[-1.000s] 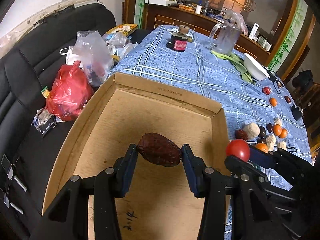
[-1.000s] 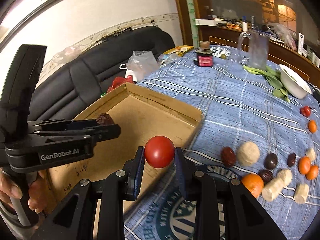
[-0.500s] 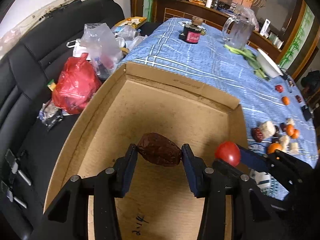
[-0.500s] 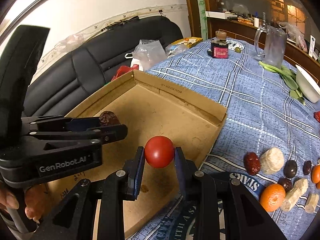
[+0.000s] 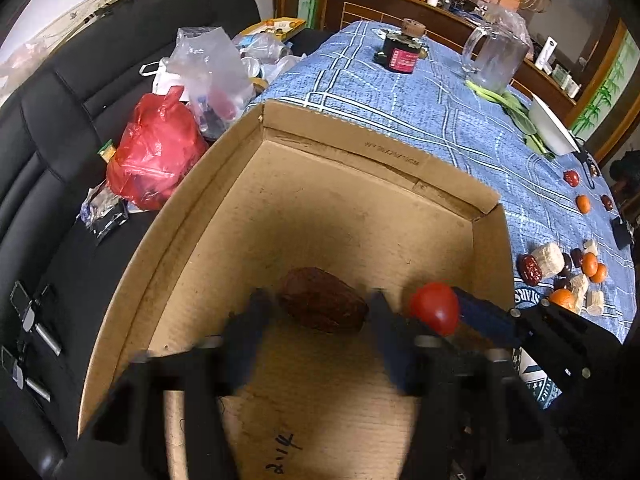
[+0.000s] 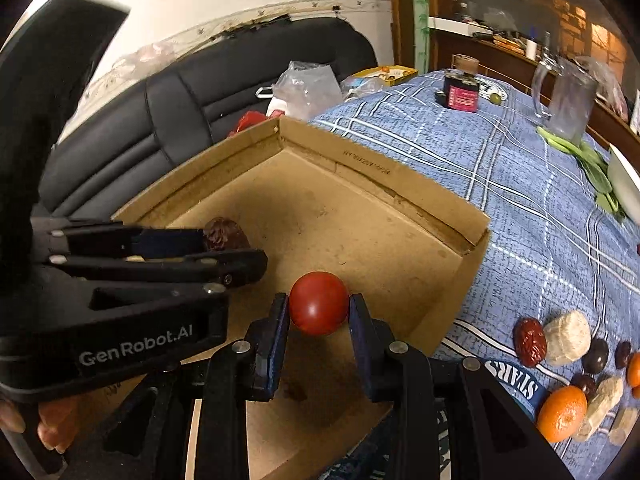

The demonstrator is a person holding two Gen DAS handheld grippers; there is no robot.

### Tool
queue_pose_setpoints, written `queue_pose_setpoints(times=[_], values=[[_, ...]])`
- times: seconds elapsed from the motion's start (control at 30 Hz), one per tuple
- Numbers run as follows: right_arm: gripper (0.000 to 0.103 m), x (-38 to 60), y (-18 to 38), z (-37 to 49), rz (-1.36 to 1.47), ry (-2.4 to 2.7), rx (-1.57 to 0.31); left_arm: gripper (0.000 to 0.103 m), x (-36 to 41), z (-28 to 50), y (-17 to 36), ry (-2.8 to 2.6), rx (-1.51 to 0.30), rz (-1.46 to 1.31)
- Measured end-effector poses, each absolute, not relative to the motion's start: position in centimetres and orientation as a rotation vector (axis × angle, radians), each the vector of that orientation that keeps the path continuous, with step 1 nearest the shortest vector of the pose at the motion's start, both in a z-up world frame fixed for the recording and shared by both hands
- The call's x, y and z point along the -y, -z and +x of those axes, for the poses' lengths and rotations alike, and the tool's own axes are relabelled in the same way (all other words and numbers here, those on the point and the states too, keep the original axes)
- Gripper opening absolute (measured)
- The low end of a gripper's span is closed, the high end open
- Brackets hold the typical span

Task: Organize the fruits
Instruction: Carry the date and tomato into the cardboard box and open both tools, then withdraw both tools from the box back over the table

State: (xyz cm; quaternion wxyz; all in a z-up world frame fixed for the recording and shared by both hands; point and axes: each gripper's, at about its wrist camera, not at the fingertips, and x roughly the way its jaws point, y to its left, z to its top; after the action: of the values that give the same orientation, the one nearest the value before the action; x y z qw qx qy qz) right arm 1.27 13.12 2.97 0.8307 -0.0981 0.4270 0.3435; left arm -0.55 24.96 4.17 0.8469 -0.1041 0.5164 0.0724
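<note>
The left gripper's [image 5: 316,312] fingers [image 5: 248,320] have just sprung apart, blurred, so the date [image 5: 322,304] now drops free into the box [image 5: 360,168]. The right gripper [image 6: 319,322] stays clamped on the tomato [image 6: 319,303] above the box; its release looks next.

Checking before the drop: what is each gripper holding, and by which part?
Right gripper: red tomato, pinched at its opposite sides. Left gripper: dried date sits between blurred fingers; grip cannot be told.

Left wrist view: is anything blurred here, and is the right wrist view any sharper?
Left wrist view: left tool fingers smeared by motion blur, dark date soft, cardboard box sharp. Right wrist view: right tool and red tomato crisp; fisheye bends the edges.
</note>
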Motion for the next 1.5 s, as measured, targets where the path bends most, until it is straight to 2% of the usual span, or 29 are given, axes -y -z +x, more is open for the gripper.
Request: queue_pose_setpoints(times=[0.03,0.13,0.2,0.27,0.57,0.8,1.5], values=[[0.033,-13.1,-3.0,1.3,-0.208,-0.729,-0.908,0.088,-25.0,-0.5,-4.0,-0.158,-1.094,-0.223],[0.038,-12.5,-3.2,1.2,-0.172,-0.744,-0.912,0.089,-25.6,-0.7,-4.0,-0.163,-1.095,-0.256],[0.050,-12.0,-3.6,1.0,-0.149,-0.749,-0.909,0.089,-25.8,-1.0,-4.0,-0.174,-1.091,-0.268],[0.053,-11.3,-3.9,0.6,-0.137,-0.742,-0.898,0.089,-25.8,-1.3,-4.1,-0.175,-1.087,-0.274],[0.053,-8.2,-5.7,-1.4,-0.089,-0.731,-0.852,0.089,-23.5,-3.4,-6.9,-0.195,-0.980,-0.194],[0.057,-3.8,-6.5,-2.4,-0.035,-0.655,-0.830,0.089,-19.9,-5.0,-8.9,-0.187,-0.888,-0.113],[0.058,11.1,-3.3,-4.2,0.049,-0.393,-0.878,0.088,-8.2,-5.0,-7.0,0.066,-0.920,-0.084]])
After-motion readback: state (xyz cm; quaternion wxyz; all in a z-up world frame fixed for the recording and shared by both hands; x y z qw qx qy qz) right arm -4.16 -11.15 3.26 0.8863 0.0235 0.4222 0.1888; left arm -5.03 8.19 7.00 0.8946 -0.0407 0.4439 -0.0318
